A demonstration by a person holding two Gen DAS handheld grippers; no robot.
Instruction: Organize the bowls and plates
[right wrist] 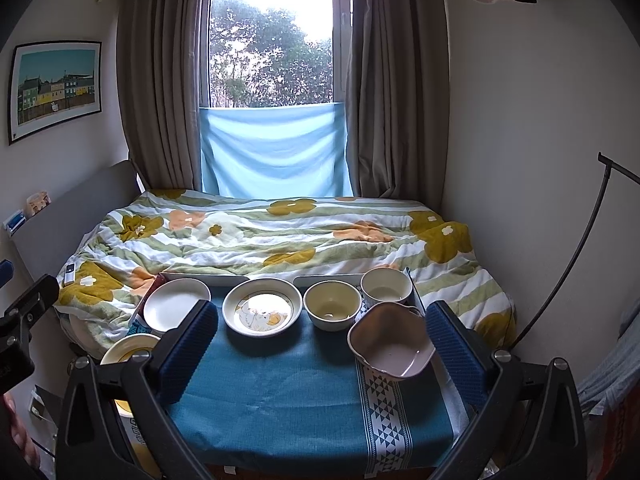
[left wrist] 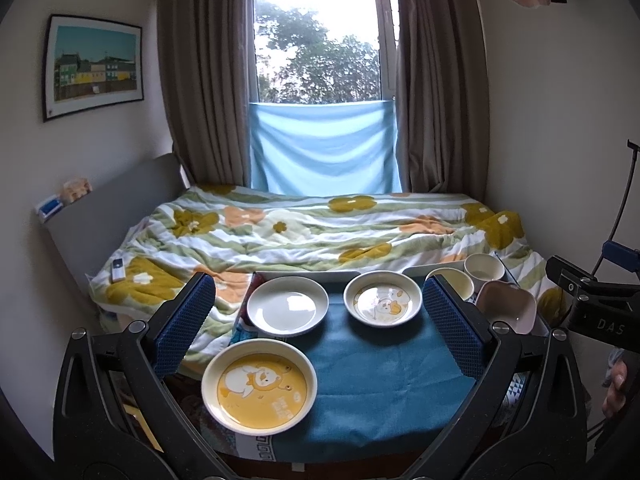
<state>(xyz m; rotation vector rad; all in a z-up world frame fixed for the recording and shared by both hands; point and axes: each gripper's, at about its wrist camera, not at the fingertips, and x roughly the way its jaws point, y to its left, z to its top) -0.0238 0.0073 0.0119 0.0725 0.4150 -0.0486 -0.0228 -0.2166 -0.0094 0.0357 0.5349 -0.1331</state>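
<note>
On the teal cloth [left wrist: 376, 376] lie a yellow cartoon plate [left wrist: 259, 386] at front left, a plain white plate [left wrist: 287, 306] behind it and a cartoon-print plate [left wrist: 383, 299] at back centre. The right wrist view shows the same white plate [right wrist: 176, 305], print plate [right wrist: 262, 306] and yellow plate [right wrist: 129, 349], plus a cream bowl [right wrist: 332, 305], a white bowl [right wrist: 386, 285] and a pink wavy-rimmed bowl [right wrist: 391, 342]. My left gripper [left wrist: 318, 324] is open and empty above the plates. My right gripper [right wrist: 320, 354] is open and empty, just short of the bowls.
Two flat trays [right wrist: 204, 277] [right wrist: 326, 279] lie along the table's far edge. A bed with a flowered quilt [right wrist: 280, 232] stands right behind the table. A remote [left wrist: 118, 269] lies on the quilt at left. A black stand [right wrist: 576, 248] rises at right.
</note>
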